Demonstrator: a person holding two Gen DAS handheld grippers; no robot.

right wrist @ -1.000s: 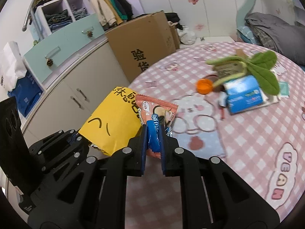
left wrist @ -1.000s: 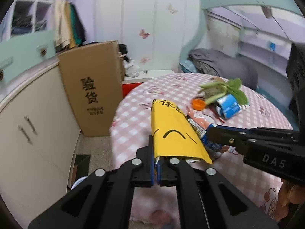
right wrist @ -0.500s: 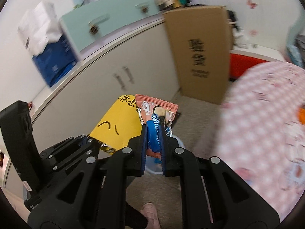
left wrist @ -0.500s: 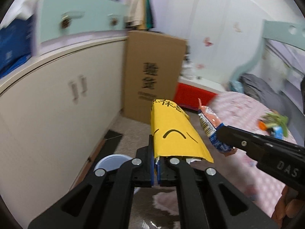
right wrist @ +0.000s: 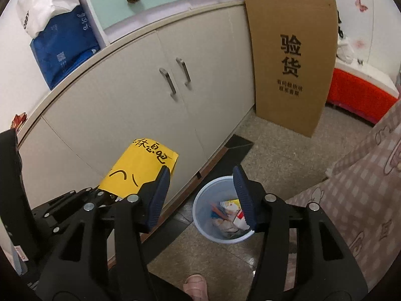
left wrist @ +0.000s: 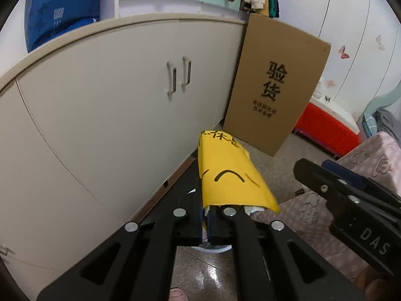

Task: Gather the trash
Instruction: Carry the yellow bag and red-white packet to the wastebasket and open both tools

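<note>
Left gripper (left wrist: pixel 206 222): jaws closed tight, clamped on the lower edge of a yellow packet (left wrist: pixel 229 175) that sticks out forward past the fingers.
Left pose: angled downward toward the floor.
Right gripper (right wrist: pixel 201 197): jaws have just been opening; wide gap, nothing between the blue pads (right wrist: pixel 244 198).
Right pose: tilted downward, to the right of the left gripper.
Person: toe of a pink slipper (right wrist: pixel 195 287) at bottom edge.

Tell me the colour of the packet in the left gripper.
Yellow with black markings; the packet shows best in the left wrist view.
</note>
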